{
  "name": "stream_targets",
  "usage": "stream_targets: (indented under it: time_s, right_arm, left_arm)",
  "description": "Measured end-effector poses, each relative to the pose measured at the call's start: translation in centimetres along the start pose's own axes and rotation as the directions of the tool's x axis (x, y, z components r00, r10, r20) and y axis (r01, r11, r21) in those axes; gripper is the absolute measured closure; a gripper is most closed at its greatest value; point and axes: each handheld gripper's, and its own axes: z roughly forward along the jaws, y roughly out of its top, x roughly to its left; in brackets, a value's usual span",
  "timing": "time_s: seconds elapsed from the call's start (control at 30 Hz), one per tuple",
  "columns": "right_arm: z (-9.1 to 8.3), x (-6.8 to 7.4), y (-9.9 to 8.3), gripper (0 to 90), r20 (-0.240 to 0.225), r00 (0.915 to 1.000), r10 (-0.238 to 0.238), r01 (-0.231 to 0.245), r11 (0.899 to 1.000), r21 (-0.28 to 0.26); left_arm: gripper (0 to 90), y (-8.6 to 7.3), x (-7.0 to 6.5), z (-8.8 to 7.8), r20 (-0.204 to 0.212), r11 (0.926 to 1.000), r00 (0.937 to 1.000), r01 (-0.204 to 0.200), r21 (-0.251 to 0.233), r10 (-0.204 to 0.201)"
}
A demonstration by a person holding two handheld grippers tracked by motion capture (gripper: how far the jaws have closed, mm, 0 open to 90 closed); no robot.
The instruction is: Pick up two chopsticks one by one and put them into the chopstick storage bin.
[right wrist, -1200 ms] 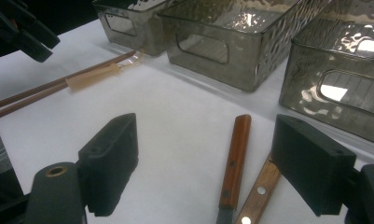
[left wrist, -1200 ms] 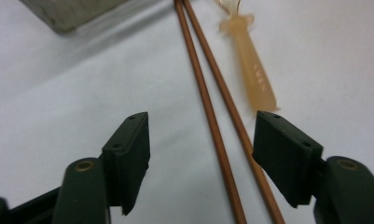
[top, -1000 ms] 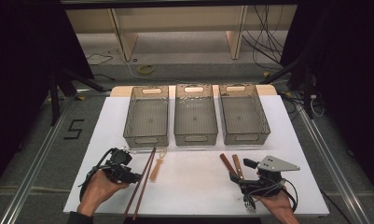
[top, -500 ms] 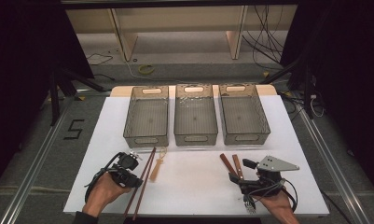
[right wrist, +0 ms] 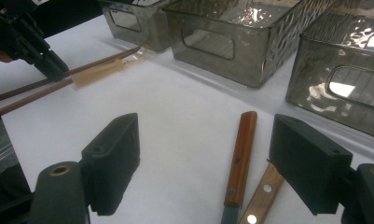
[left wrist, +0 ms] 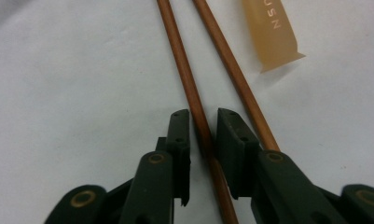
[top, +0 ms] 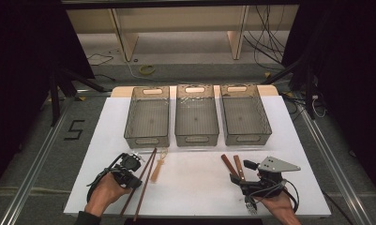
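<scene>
Three smoky translucent plastic bins (top: pixel 147 119) (top: pixel 196 118) (top: pixel 244 117) in row at far side of white tabletop (top: pixel 195 183). Pale beige plastic sleeve (top: pixel 158 165) near left bin. Two wooden-handled knives (top: pixel 233 166) side by side, near right bin.

The left hand (top: pixel 106 191) comes in from the bottom edge, forearm angled up and to the right, and carries the left claw (top: pixel 135 165) low over the counter (top: pixel 195 187), pointing away from the person. Its jaws have just been closing and now stand narrow, a chopstick (left wrist: pixel 194 105) between them; whether the pads press it cannot be told. The right hand (top: pixel 275 206) lies low near the counter's near edge, palm under the right claw (top: pixel 239 180), which points left and away. Its jaws stand wide apart, their pads (right wrist: pixel 114 161) bare, and grip nothing.
</scene>
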Motion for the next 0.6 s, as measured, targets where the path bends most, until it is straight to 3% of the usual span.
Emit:
stream_targets:
  time_s: [0.17,0.4,0.6]
  right_arm:
    - [0.07,0.02,-0.02,25.7,-0.002,1.0000,-0.002,0.002,1.000,0.003]
    - [0.08,0.01,-0.02,25.7,-0.004,1.0000,-0.001,0.001,1.000,0.003]
    - [0.07,0.00,-0.02,25.8,-0.005,1.0000,0.001,-0.001,1.000,0.004]
  left_arm:
    - [81.7,-0.07,0.34,-0.02,0.006,0.9999,0.9999,0.011,-0.005,-0.011]
    - [83.4,-0.19,0.45,0.00,0.012,0.9997,0.9998,0.018,-0.017,-0.018]
    - [83.8,-0.29,0.45,-0.08,0.006,0.9996,1.0000,-0.007,-0.026,0.007]
